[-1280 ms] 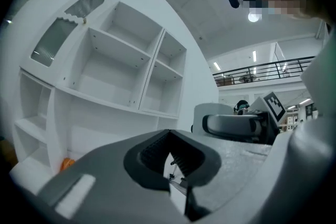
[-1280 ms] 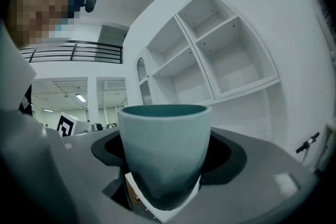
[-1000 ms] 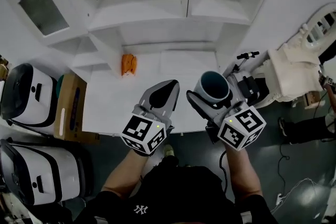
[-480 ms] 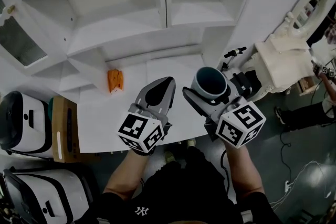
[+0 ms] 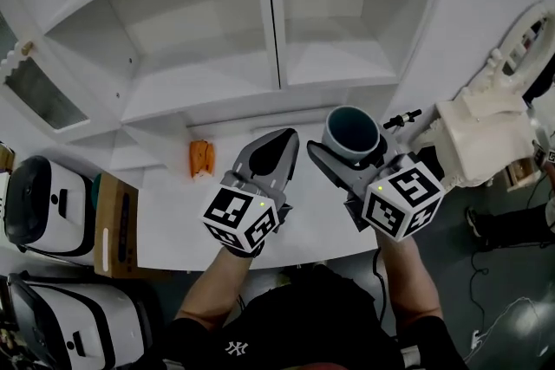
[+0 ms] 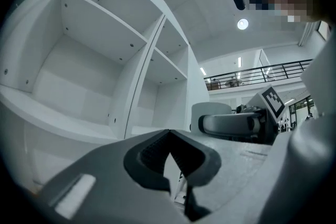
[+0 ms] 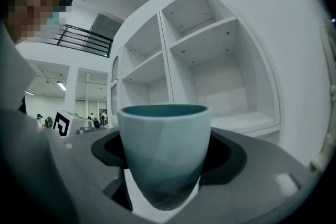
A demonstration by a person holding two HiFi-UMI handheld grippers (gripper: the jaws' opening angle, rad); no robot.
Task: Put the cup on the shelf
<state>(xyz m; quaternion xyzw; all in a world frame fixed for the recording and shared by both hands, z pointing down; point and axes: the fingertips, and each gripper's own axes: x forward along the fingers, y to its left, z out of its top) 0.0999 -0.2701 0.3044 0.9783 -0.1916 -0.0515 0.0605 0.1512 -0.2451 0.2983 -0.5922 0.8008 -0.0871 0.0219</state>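
Right gripper (image 5: pixel 350 153) clamped on cup, left gripper (image 5: pixel 276 150) closed, both in front of a white shelf.

Cup (image 5: pixel 353 132) is upright between the right gripper's grey plastic jaws. It has a smooth glazed look, pale blue-grey outside and dark teal inside, with a round rim tapering to a narrower rounded base; the jaws press its lower walls. It is held above the tabletop (image 5: pixel 173 204), at 3 o'clock of the left gripper, whose ribbed dark pads meet tip to tip. The shelf (image 5: pixel 208 91) is at 12 o'clock: flat matte white boards and boxy open compartments with small peg holes. A small orange object (image 5: pixel 201 158) lies on the white tabletop at 9 o'clock of the left gripper.
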